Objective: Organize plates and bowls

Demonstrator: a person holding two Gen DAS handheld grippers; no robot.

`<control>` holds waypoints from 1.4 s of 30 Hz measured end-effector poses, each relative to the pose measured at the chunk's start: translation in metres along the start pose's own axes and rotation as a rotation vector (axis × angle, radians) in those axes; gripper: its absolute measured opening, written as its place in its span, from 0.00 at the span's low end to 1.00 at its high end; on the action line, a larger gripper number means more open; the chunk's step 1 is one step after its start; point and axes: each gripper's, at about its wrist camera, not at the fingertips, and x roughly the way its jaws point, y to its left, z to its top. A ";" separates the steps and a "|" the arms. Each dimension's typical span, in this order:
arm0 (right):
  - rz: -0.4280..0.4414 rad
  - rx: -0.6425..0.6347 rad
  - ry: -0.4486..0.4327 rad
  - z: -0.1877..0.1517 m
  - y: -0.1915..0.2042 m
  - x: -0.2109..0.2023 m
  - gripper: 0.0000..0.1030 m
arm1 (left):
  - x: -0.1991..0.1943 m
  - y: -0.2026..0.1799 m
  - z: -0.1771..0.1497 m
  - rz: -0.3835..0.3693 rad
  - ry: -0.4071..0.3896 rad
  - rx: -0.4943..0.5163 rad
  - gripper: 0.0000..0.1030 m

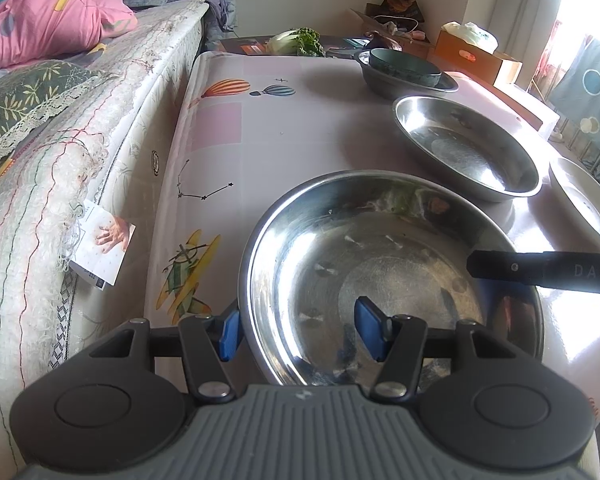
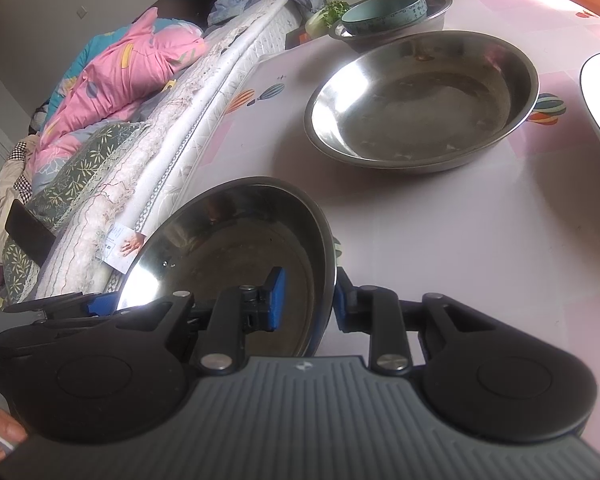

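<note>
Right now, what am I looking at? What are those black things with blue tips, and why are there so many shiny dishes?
Those are two hand-held grabbers. A person holds one in each hand, and each has two blue-padded fingers with a camera looking along them. One picture comes from the left gripper, the other from the right gripper. Both are at the nearest shiny round steel dish, on a pink picture-printed tablecloth. The right gripper looks closed on the dish's rim. The left gripper's fingers sit on either side of the opposite rim, open and not squeezing. Farther along are a second steel dish and a teal bowl sitting in a darker metal dish. You can also see the edge of a white dish. A bed lies beside the table.
</note>
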 end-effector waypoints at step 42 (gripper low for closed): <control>-0.074 -0.070 -0.058 -0.004 0.002 -0.003 0.08 | 0.003 0.004 0.001 0.096 0.007 0.022 0.24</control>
